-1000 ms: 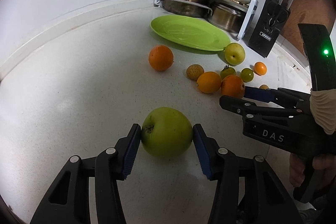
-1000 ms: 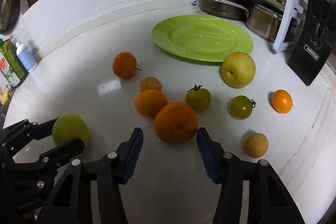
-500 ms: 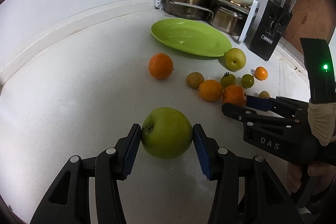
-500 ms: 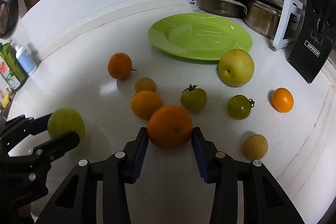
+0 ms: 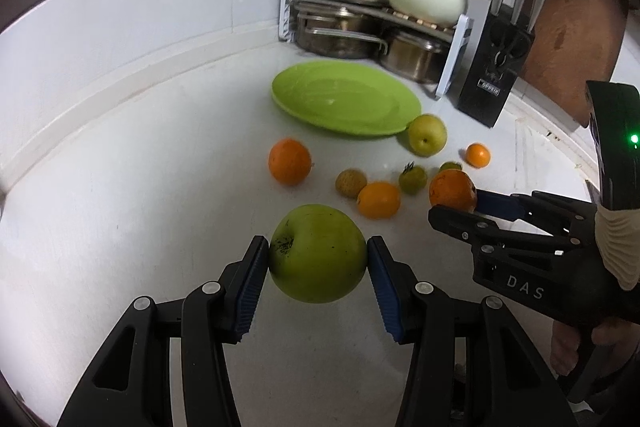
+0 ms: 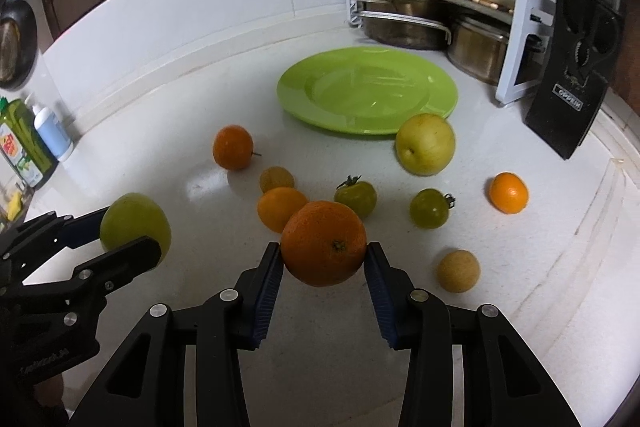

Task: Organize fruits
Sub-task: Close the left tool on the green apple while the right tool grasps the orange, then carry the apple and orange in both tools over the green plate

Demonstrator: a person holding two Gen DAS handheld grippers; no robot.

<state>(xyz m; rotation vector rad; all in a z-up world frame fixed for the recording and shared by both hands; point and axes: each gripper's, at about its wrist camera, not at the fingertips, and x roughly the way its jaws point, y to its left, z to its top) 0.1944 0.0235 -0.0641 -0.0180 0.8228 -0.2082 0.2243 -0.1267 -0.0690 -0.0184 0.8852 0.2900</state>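
My left gripper point(image 5: 318, 269) is shut on a green apple point(image 5: 318, 253) and holds it just above the white counter. My right gripper point(image 6: 323, 269) is shut on a large orange point(image 6: 323, 243), also lifted off the counter. In the left wrist view the right gripper point(image 5: 460, 205) shows at the right with the orange point(image 5: 452, 189) between its fingers. In the right wrist view the left gripper point(image 6: 120, 233) appears at the left with the apple point(image 6: 134, 221). An empty green plate point(image 6: 440, 87) lies further back.
Loose fruit lies between me and the plate: an orange point(image 6: 233, 147), a smaller orange point(image 6: 280, 207), a yellow pear point(image 6: 425, 143), two green tomatoes point(image 6: 356, 195), a small orange point(image 6: 508, 192). A pot rack point(image 6: 440, 11) and knife block point(image 6: 576, 75) stand behind. Bottles point(image 6: 48, 131) stand at the left.
The right gripper closed on the large orange and lifted it off the counter. The left gripper rose with the apple held in it.
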